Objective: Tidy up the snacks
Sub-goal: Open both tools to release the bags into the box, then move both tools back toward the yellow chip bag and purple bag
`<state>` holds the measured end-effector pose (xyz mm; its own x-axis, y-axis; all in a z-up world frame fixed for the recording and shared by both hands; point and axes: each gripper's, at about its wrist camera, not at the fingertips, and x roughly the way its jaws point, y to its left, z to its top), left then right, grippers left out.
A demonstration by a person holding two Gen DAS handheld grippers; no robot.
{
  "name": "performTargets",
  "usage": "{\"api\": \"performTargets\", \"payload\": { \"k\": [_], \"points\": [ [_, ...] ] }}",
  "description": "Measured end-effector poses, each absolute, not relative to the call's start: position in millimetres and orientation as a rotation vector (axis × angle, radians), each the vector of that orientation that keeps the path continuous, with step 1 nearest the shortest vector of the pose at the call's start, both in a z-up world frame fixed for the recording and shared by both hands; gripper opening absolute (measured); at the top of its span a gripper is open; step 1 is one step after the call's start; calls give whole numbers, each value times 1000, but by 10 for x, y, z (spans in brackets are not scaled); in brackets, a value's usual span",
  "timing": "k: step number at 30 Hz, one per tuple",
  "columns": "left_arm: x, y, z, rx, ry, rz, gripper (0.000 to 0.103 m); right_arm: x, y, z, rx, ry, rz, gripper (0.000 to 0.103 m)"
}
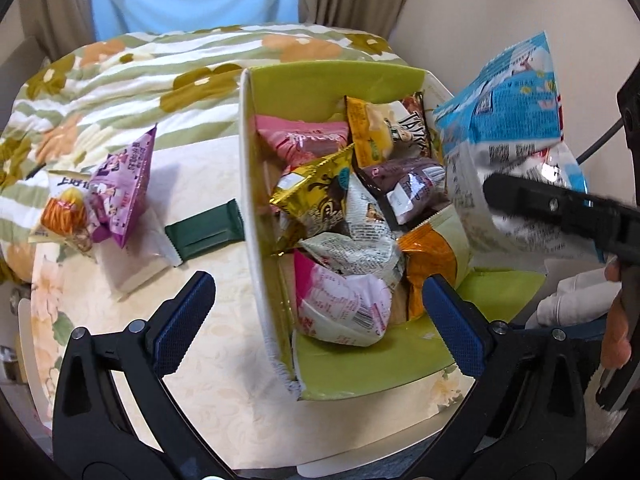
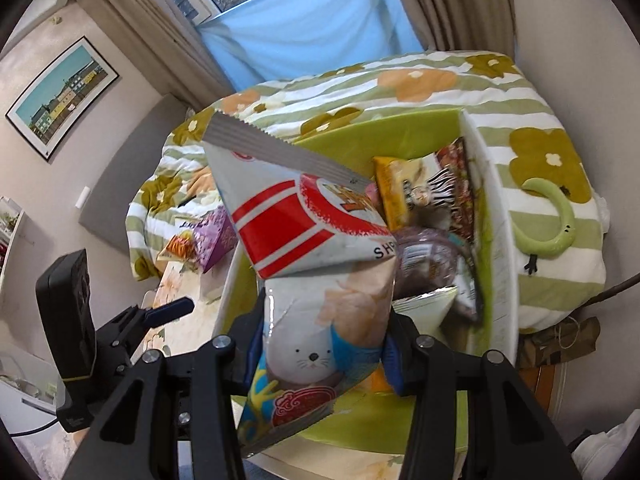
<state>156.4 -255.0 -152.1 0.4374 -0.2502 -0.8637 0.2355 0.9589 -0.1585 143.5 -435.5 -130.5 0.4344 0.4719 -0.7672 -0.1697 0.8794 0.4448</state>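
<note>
A green-lined cardboard box (image 1: 344, 372) stands on the table, filled with several snack packets. My left gripper (image 1: 316, 320) hangs open above its near end, nothing between the blue pads; a pink-and-white packet (image 1: 344, 308) lies just beneath. My right gripper (image 2: 320, 344) is shut on a large blue-and-white bag with a seal picture (image 2: 320, 280), held over the box (image 2: 424, 128). In the left wrist view that bag (image 1: 508, 120) hangs at the box's right side with a right-gripper finger (image 1: 560, 208) across it. A purple packet (image 1: 120, 184), an orange packet (image 1: 64, 212) and a dark green bar (image 1: 208, 228) lie outside on the left.
The table (image 1: 208, 360) has a cream floral cloth. Behind it lies a green-striped flowered blanket (image 1: 160, 64). A person's hand (image 1: 616, 312) holds the right gripper's handle. A green crescent toy (image 2: 556, 220) rests on the blanket to the box's right.
</note>
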Motion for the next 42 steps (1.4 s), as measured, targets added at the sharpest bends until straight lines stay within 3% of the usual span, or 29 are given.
{"api": "performTargets", "payload": {
  "k": [2,4,5,6,7,29,42],
  "points": [
    [1566,-2499,-1520,-33,1079,-294,102,1436,-4320,-1338,327,1066,420,47],
    [1565,-2467,-1505,-43,1071,-286,102,1433,-4302,-1380,337,1070,432,66],
    [1553,-2444,-1493,-40,1065,-278,102,1426,-4297,-1387,338,1064,429,89],
    [1533,-2416,-1474,-30,1057,-267,102,1406,-4304,-1381,336,1047,421,100],
    [1513,-2389,-1452,-22,1049,-258,102,1376,-4311,-1365,335,1030,417,101],
    [1163,-2103,-1170,-8,983,-210,102,1115,-4300,-1212,229,947,403,102],
    [1071,-1019,-815,-90,889,-92,102,1122,-3886,-778,197,850,318,102]
  ]
}}
